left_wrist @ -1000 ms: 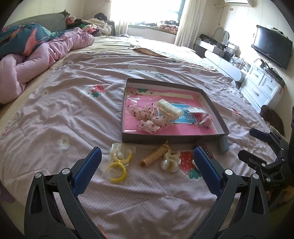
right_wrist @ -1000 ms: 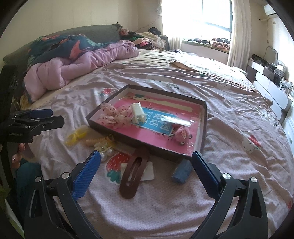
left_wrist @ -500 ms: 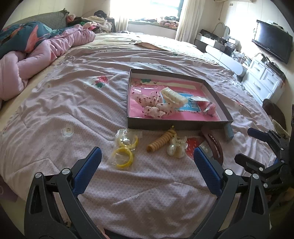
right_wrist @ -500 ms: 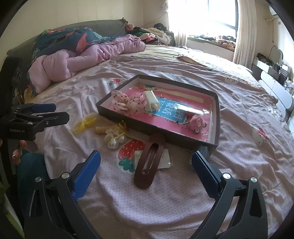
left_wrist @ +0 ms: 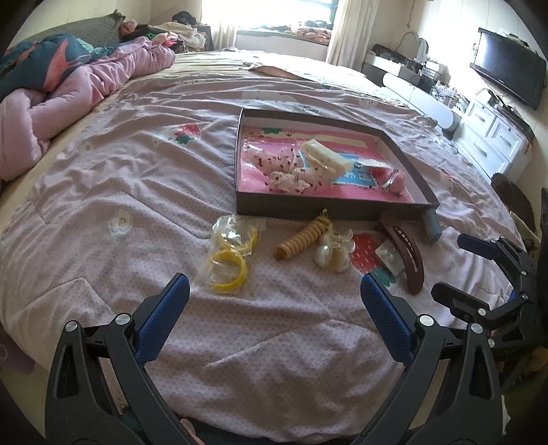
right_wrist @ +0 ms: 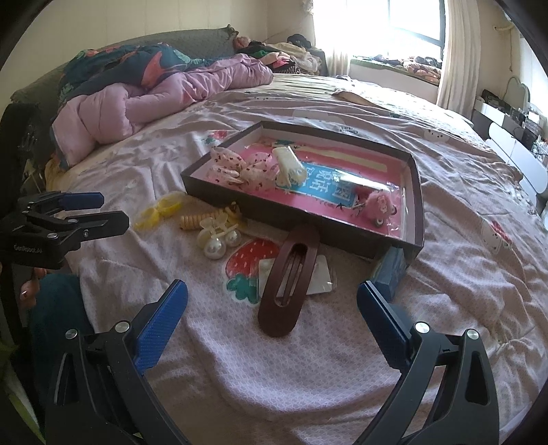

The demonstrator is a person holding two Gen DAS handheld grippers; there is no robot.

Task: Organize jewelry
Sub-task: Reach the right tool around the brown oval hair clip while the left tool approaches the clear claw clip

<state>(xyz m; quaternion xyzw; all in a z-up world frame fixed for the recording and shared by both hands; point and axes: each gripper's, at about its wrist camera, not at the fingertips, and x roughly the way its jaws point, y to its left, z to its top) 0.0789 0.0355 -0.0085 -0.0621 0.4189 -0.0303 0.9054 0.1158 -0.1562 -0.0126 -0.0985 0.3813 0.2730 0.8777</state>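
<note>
- Barrette (right_wrist: 289,279) lies on our bed (right_wrist: 308,359) before the tray (right_wrist: 419,202), long axis running toward it.
- Our right gripper (right_wrist: 272,316) gapes wide, holding nothing.
- Our left gripper (left_wrist: 274,309) likewise.

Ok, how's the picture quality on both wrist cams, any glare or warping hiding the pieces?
Left wrist view: the window is blown out white, fisheye bends the bed edges, yet the yellow bangles and tray read sharp. Right wrist view: the window also glares, and a sheen lies on the tray's plastic liner, but the brown hair clip is clear.
</note>
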